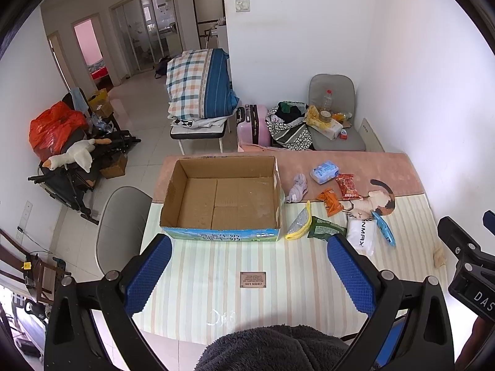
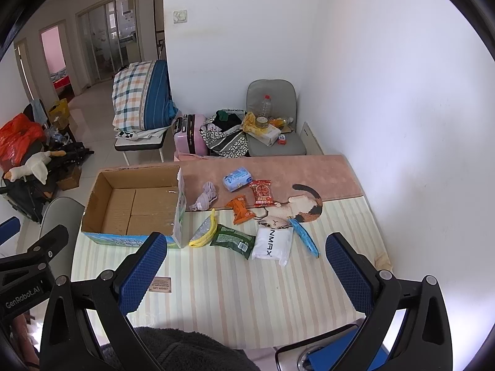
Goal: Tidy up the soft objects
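My left gripper (image 1: 249,266) and right gripper (image 2: 246,266) hover spread, empty, above striped table (image 2: 216,293). Risk: slick white pouch (image 2: 272,245) slipping mid-carry, missing cardboard box (image 2: 105,204).

Empty cardboard box (image 1: 221,198) on striped mat (image 1: 216,266), soft packets (image 1: 328,228) just right; left gripper (image 1: 249,270) jaws wide.

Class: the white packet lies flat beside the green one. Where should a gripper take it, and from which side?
Grip the white packet across its free near corner, from above on the right. The green packet crowds its left edge and the blue packet leans by its far right.
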`<control>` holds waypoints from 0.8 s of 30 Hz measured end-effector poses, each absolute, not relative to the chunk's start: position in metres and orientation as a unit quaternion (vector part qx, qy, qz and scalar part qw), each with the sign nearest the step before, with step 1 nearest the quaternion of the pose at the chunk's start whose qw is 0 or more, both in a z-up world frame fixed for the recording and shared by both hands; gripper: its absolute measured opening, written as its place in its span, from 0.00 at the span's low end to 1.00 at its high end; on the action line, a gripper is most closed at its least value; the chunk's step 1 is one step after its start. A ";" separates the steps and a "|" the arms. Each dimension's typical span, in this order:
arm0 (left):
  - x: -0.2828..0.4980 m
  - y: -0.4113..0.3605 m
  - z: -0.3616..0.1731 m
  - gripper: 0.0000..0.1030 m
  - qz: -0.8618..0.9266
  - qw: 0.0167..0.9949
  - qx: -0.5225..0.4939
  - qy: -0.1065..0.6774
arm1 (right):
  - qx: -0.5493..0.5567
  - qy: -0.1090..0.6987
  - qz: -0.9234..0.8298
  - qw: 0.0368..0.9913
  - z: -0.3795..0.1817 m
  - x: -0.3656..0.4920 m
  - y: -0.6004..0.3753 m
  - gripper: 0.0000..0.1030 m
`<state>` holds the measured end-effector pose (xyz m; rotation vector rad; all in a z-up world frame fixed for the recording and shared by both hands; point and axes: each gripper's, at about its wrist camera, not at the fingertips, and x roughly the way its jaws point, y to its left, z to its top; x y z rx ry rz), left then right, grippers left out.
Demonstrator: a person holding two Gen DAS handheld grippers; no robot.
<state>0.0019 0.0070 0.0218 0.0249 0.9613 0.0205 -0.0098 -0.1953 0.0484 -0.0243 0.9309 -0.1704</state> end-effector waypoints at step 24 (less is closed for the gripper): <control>0.001 0.004 0.024 1.00 0.012 0.889 0.013 0.457 | -0.010 0.444 -0.080 0.892 0.055 -0.008 -0.198 1.00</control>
